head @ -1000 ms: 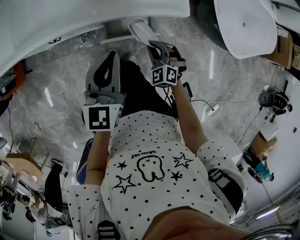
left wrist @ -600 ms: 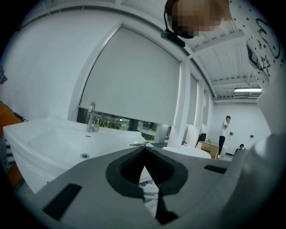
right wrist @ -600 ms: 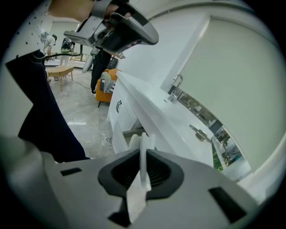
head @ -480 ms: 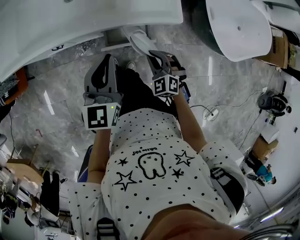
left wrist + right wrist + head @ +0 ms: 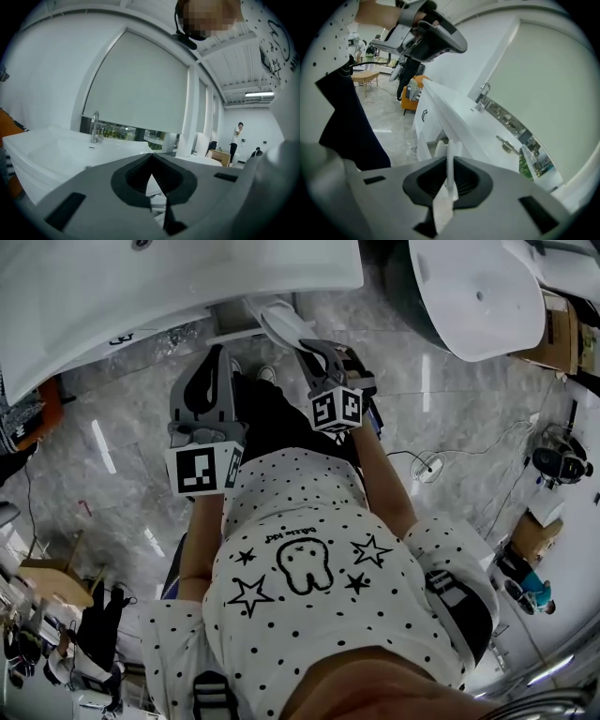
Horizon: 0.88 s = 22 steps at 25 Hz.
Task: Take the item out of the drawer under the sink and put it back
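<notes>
Between the jaws of my right gripper (image 5: pixel 305 341) sits a thin white flat item (image 5: pixel 279 320); the gripper is shut on it. Seen from the right gripper view, the item (image 5: pixel 449 180) stands edge-on in the right gripper (image 5: pixel 450 161) and sticks out past the tips toward the white sink vanity (image 5: pixel 440 110). My left gripper (image 5: pixel 219 354) hangs beside it to the left, shut and holding nothing. It also shows in its own view (image 5: pixel 151 157) and high up in the right gripper view (image 5: pixel 457 44). The sink counter (image 5: pixel 169 277) lies just beyond both grippers.
A faucet (image 5: pixel 95 126) stands on the basin rim. Cabinet fronts with dark handles (image 5: pixel 424 115) run below the counter. A large round white tub (image 5: pixel 487 296) is at the upper right, with cardboard boxes (image 5: pixel 567 329) and floor cables (image 5: pixel 427 460) near it. A person (image 5: pixel 236 138) stands far off.
My right gripper has risen a little with the white item still gripped. The left gripper has barely shifted, and more of the sink counter shows at the top.
</notes>
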Motion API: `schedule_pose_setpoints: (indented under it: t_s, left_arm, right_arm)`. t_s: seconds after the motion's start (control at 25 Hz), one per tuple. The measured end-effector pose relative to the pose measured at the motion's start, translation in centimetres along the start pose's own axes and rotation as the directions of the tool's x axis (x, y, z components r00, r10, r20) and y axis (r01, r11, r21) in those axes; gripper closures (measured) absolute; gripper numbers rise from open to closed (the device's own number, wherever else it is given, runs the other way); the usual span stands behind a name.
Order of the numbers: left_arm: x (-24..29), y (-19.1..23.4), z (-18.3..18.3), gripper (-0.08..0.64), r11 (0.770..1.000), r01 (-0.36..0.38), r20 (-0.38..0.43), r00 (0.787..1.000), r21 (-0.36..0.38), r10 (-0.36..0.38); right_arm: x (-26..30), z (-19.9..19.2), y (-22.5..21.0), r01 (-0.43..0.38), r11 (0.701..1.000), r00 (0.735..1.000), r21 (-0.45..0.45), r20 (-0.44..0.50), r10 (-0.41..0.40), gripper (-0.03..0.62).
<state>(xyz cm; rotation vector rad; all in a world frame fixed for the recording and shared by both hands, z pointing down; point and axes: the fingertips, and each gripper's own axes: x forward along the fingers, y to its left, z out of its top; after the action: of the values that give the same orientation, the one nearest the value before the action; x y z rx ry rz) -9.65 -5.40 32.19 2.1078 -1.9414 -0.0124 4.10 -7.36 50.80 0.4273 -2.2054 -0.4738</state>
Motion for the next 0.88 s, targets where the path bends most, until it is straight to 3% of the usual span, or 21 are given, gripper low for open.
schedule_pose_setpoints:
  t_s: [0.88]
  left_arm:
    - [-3.3, 0.3, 1.9, 0.555, 0.999, -0.033, 0.046, 0.998, 0.010, 0.033]
  right_arm:
    - [-7.8, 6.7, 0.6, 0.052, 0.999, 0.989, -0.006, 0.142, -0.050, 0.549]
